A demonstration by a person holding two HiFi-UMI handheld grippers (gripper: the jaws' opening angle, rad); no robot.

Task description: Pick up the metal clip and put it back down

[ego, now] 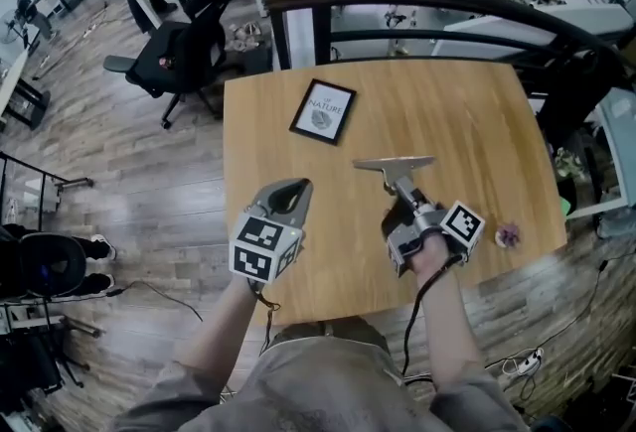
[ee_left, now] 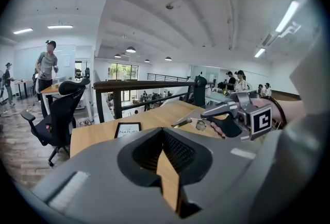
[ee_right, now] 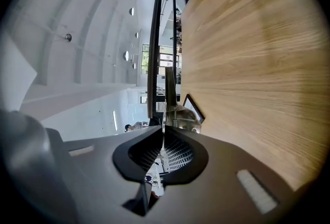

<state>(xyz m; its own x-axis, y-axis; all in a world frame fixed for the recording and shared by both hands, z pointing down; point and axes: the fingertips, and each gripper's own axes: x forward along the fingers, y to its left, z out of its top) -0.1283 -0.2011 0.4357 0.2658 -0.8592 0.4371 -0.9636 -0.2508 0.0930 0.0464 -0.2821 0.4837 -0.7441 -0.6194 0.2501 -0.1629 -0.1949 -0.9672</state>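
Note:
My right gripper (ego: 401,190) is shut on the handle end of the metal clip (ego: 395,164), whose wide flat mouth points away from me over the middle of the wooden table (ego: 457,122). In the right gripper view the clip (ee_right: 170,99) sticks out straight past the closed jaws (ee_right: 163,129), and the gripper is rolled so the tabletop fills the right side. Whether the clip touches the wood is unclear. My left gripper (ego: 295,190) hovers over the table's near left part, shut and holding nothing. From its camera I see the right gripper (ee_left: 203,114) and the clip (ee_left: 184,122).
A small black-framed picture (ego: 324,110) lies flat at the table's far left. A little purple object (ego: 508,235) sits near the right front corner. A dark railing (ego: 417,3) runs behind the table, and a black office chair (ego: 189,48) stands to the far left.

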